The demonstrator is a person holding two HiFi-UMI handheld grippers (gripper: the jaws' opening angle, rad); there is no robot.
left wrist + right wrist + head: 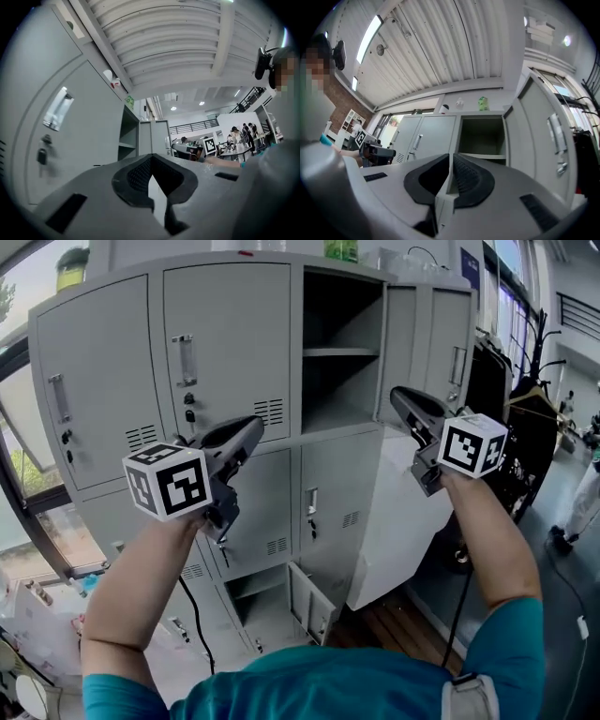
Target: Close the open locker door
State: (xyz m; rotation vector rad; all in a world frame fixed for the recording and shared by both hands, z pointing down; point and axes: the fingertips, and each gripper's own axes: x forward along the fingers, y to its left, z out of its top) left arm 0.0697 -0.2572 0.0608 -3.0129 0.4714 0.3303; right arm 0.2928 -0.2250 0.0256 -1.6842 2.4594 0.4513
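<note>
A bank of grey lockers stands in front of me. One upper compartment is open, with a shelf inside, and its door is swung out to the right. My left gripper is held up in front of the closed doors, left of the opening, jaws shut and empty. My right gripper is raised just in front of the open door's inner face, apart from it, also shut on nothing. The right gripper view shows the opening and the door beyond the gripper. The left gripper points past the door.
A small bottom door also hangs open near the floor. A dark coat rack and clutter stand to the right of the lockers, a window to the left. A green bottle sits on top. People are far off.
</note>
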